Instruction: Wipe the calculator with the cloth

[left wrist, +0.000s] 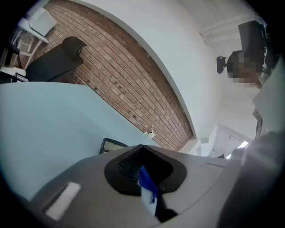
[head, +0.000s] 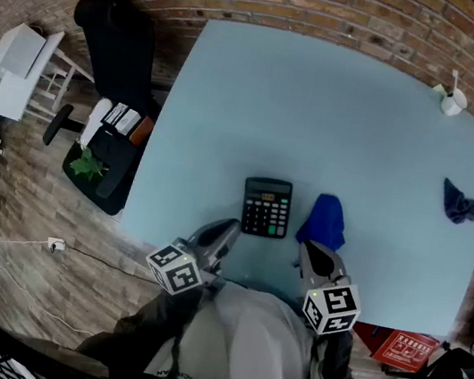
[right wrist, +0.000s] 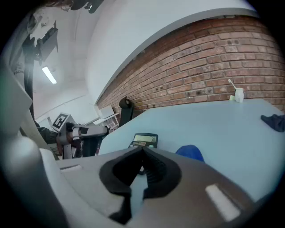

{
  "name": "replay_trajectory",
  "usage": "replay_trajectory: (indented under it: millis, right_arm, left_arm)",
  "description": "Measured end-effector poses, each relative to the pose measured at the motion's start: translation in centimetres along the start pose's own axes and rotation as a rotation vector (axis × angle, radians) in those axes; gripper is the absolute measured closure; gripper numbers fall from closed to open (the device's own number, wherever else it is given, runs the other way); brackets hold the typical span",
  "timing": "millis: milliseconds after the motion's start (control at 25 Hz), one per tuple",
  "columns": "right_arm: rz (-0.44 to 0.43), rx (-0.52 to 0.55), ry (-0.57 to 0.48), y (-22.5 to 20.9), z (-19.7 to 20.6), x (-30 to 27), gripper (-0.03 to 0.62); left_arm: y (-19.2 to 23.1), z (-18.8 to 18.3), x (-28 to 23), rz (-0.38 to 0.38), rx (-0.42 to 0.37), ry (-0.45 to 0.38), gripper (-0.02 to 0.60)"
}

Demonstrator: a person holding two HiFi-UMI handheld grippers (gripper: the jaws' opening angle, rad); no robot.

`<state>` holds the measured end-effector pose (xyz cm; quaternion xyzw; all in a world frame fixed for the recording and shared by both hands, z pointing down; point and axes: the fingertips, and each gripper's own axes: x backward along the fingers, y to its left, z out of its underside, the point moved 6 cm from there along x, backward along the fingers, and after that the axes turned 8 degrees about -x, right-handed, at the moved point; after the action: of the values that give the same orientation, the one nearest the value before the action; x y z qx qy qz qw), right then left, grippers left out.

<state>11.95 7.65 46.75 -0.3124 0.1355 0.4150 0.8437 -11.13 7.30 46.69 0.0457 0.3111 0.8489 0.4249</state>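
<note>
A black calculator [head: 266, 206] lies flat on the pale blue table [head: 322, 117], near its front edge. Just right of it sits a crumpled blue cloth [head: 325, 220]. My left gripper [head: 229, 228] hovers at the front edge, left of and below the calculator, jaws shut and holding nothing. My right gripper [head: 309, 250] is shut too, just in front of the cloth. In the right gripper view the calculator [right wrist: 144, 140] and cloth [right wrist: 190, 152] show past the closed gripper [right wrist: 142, 149]. The left gripper view shows its shut gripper [left wrist: 142, 147], the calculator's corner [left wrist: 113, 144] and blue cloth [left wrist: 147, 180] through the slit.
A second, dark blue cloth [head: 463, 204] lies at the table's right edge. A small white cup [head: 452, 101] stands at the far right corner. A black chair [head: 121, 46] and a box with a plant [head: 96, 164] stand left of the table. A brick wall runs behind it.
</note>
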Motion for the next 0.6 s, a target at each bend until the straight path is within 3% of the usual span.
replay_trajectory:
  millis: [600]
  right_arm:
    - [0.072, 0.004, 0.006, 1.7, 1.1, -1.1, 0.592]
  left_arm:
    - [2.0, -0.8, -0.6, 0.083, 0.026, 0.000, 0.578]
